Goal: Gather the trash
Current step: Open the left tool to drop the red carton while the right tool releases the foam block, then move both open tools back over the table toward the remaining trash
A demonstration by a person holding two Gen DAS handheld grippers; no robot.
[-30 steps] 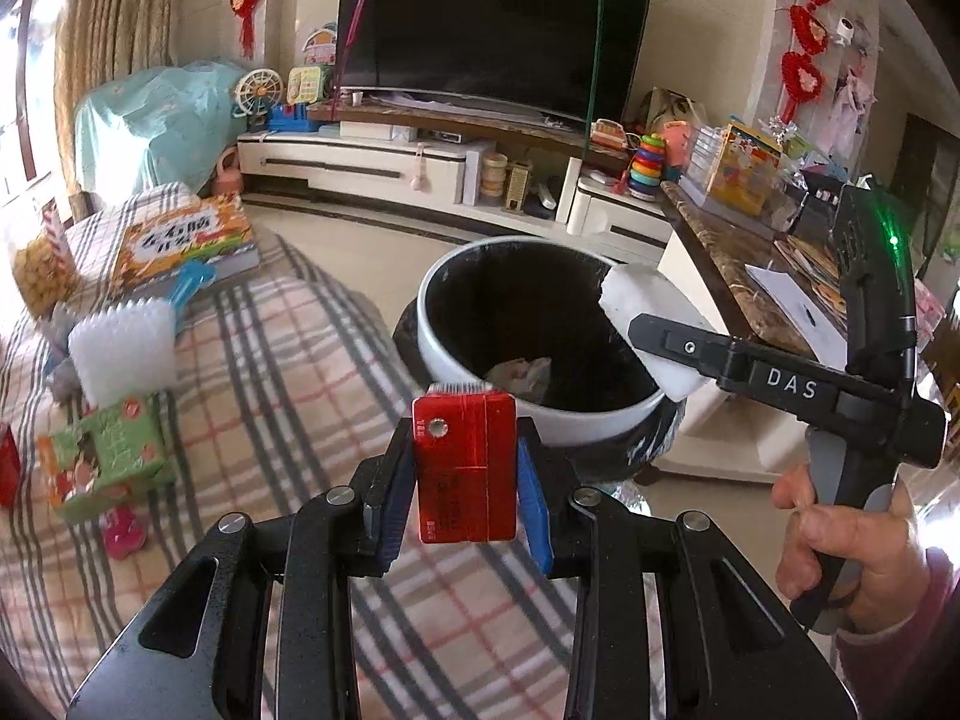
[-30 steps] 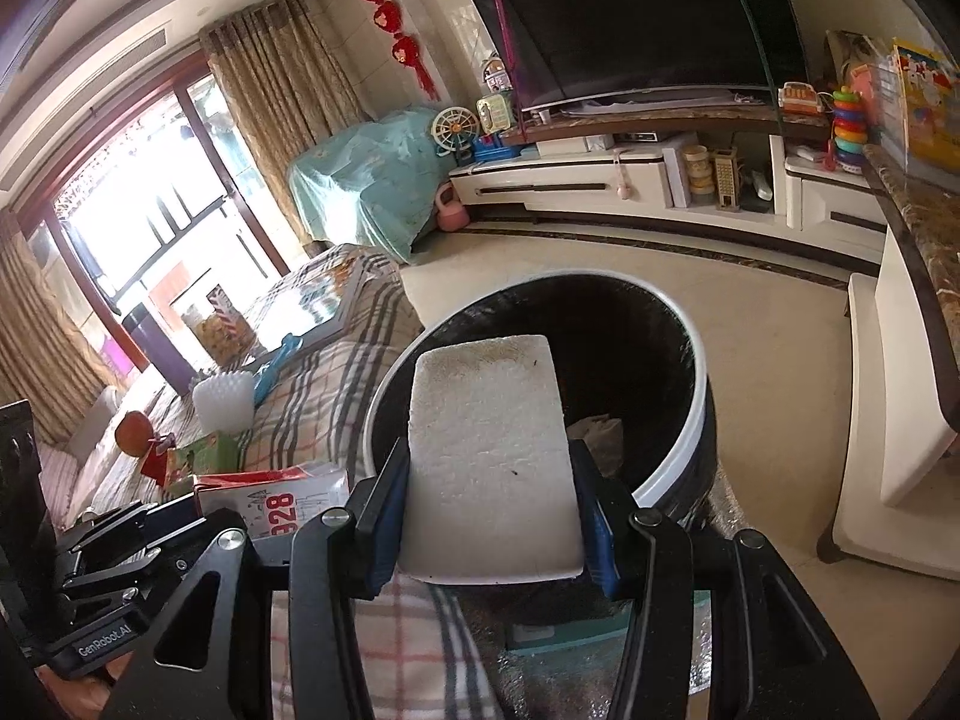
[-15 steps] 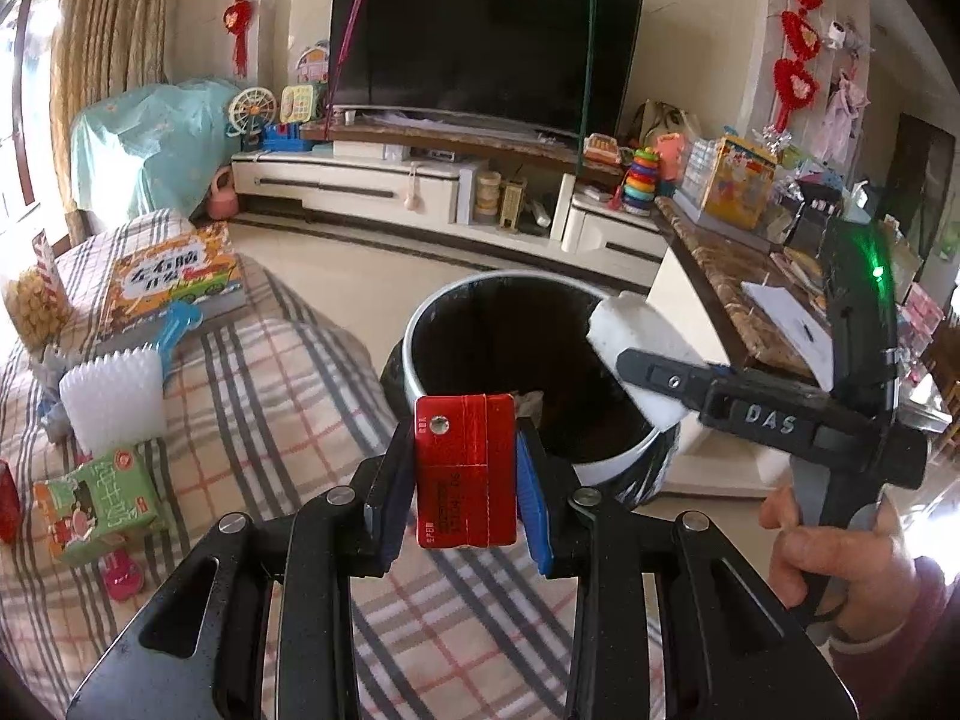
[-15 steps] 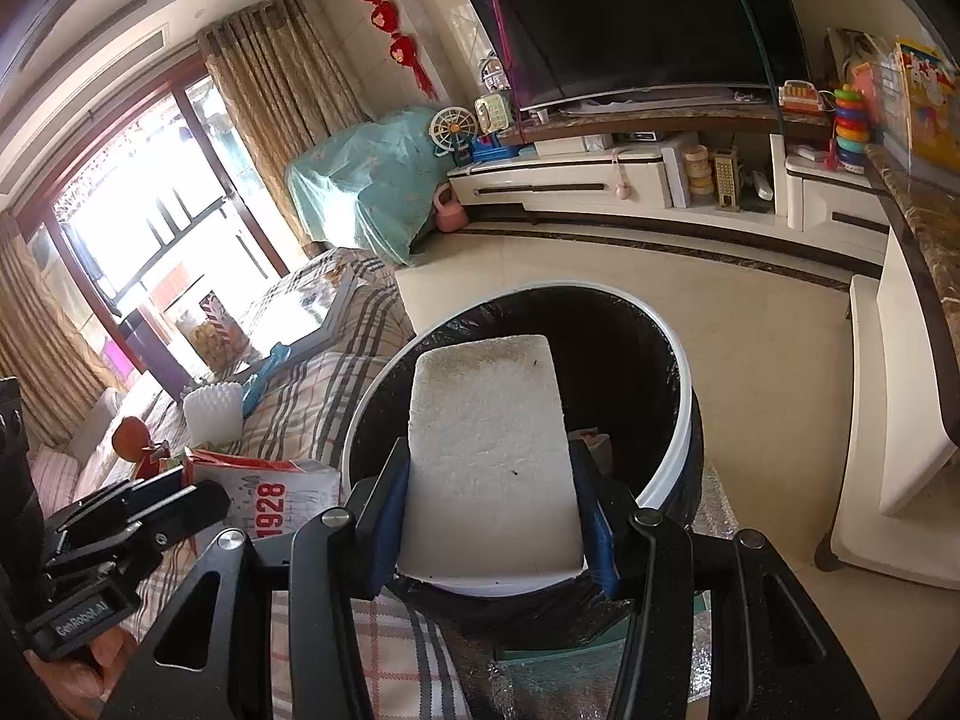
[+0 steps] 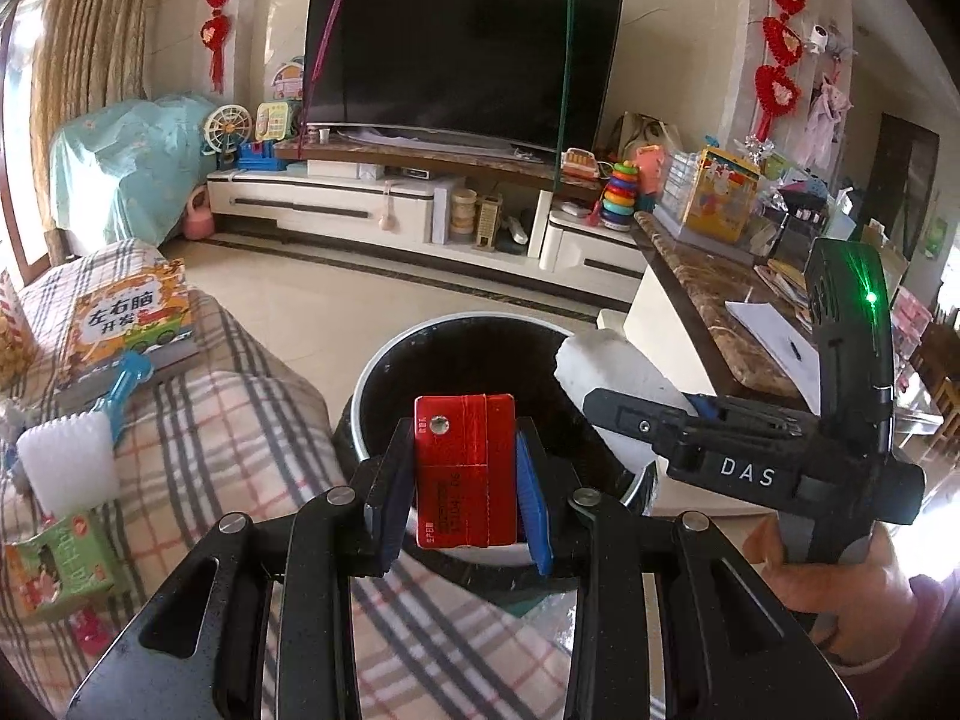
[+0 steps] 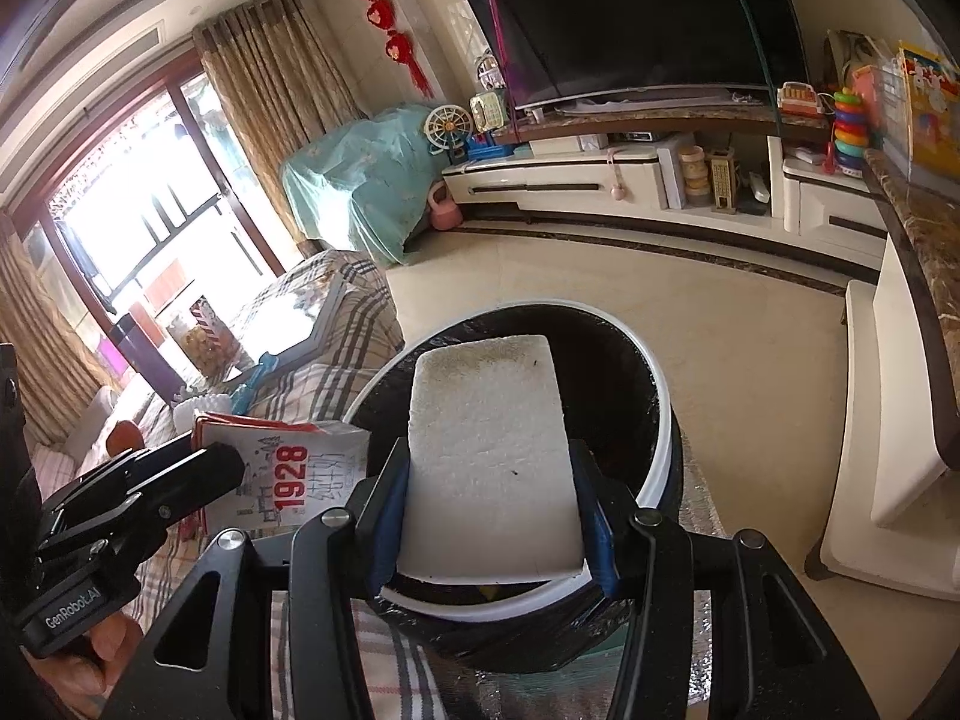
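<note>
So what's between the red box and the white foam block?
Only the open black mouth of the trash bin; the left wrist view shows red box and white foam block held apart above it.

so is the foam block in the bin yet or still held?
Still held: the foam block sits clamped in the right claw, above the bin opening.

Both wrist views look forward, close over the shared trash bin [image 5: 384, 360] [image 6: 660, 420] toward the television [image 5: 462, 60].
</note>
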